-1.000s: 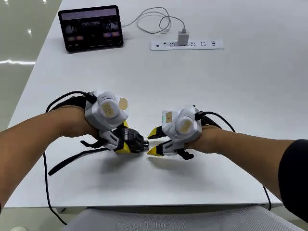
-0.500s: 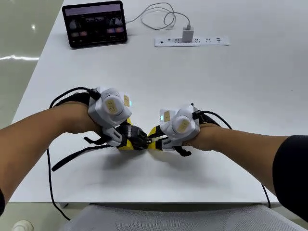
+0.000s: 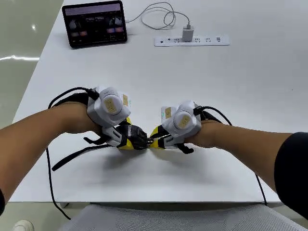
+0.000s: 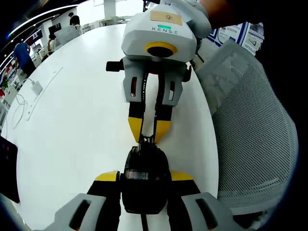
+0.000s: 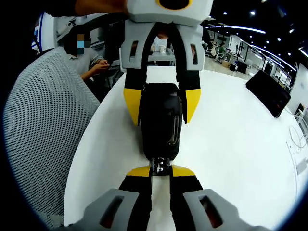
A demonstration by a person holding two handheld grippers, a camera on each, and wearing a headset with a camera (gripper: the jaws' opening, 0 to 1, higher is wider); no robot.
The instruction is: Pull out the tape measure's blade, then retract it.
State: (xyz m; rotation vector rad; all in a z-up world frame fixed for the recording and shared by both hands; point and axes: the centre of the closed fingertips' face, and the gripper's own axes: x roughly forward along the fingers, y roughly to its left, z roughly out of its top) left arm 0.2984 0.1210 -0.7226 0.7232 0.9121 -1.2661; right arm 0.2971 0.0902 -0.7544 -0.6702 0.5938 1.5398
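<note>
Head view, by the counter's (image 3: 216, 86) near edge: left claw (image 3: 126, 137) clamped around the black tape measure (image 3: 137, 138), with the right claw (image 3: 154, 140) facing it from the right, pinched shut on the blade tip (image 5: 160, 165) at the case mouth. Farther off lie a power strip (image 3: 192, 40) and, to its left, a tablet (image 3: 95, 23).
</note>
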